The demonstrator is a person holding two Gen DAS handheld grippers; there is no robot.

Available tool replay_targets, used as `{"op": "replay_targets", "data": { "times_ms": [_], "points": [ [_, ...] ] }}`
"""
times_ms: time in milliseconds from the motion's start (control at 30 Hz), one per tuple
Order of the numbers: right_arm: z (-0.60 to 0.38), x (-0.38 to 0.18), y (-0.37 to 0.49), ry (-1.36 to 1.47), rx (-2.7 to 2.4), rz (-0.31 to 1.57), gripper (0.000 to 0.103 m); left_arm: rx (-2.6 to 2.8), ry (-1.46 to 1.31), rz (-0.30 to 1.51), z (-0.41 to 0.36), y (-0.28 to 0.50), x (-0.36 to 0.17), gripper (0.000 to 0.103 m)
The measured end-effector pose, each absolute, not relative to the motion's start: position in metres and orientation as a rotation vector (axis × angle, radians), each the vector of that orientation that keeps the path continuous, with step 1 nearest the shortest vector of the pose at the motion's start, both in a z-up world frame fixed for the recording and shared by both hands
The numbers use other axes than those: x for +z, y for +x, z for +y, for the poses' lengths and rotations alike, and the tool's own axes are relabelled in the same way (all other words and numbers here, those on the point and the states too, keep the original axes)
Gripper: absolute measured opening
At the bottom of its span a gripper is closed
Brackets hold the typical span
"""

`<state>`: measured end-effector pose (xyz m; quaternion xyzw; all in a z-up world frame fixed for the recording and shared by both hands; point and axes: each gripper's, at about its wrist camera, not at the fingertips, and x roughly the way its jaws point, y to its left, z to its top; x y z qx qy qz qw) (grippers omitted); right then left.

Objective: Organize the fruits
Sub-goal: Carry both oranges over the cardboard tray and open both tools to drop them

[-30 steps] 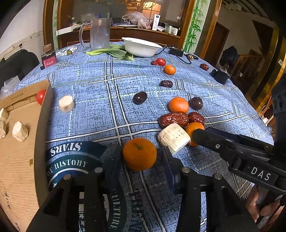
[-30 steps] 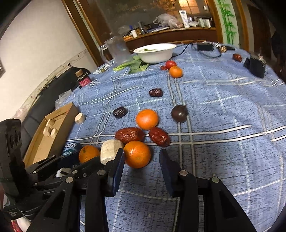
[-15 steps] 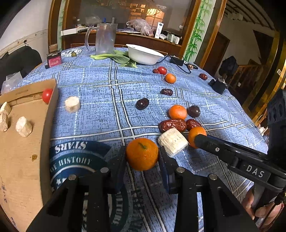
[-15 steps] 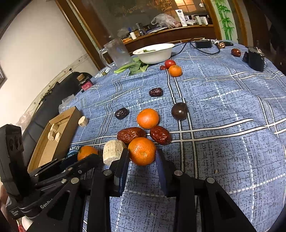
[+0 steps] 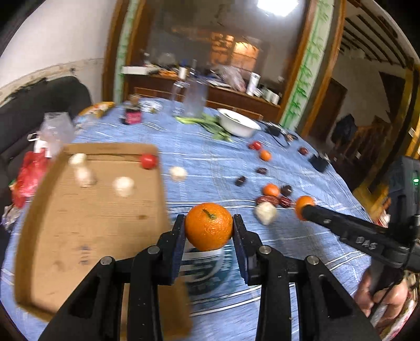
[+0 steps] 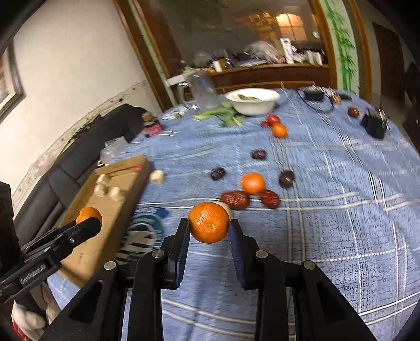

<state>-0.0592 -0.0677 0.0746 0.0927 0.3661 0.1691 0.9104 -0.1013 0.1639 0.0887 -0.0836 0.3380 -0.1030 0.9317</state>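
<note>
The left gripper [image 5: 208,227] clamped 1 orange [image 5: 208,225] in its jaws above the worktop [image 5: 262,288]. The right gripper [image 6: 209,225] clamped a second orange [image 6: 209,221].

Walls: white wall [image 6: 78,65], stained low down.
Furniture: dark sofa [image 6: 78,157]; cluttered wooden sideboard [image 5: 210,91], blurred.
Light: perhaps a ceiling lamp [image 5: 278,4].

4 oranges [image 6: 253,182], 2 tomatoes [image 5: 148,161], 1 bowl [image 6: 253,101].
</note>
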Motion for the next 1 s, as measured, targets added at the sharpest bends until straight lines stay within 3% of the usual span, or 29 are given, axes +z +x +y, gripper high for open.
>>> {"op": "replay_targets", "data": {
  "times_ms": [433,700,1000],
  "points": [
    [0.051,0.104,-0.064,0.076,0.523,0.793,0.033,0.017,-0.123,0.723,0.283,-0.096,0.096,0.034],
    [0.145,0.068,-0.022,-0.056,0.575,0.918,0.033,0.059,-0.121,0.876,0.314,-0.046,0.071,0.034],
    [0.177,0.041,0.021,-0.139,0.545,0.982,0.033,0.109,-0.216,1.048,0.333,-0.004,0.035,0.034]
  ]
}}
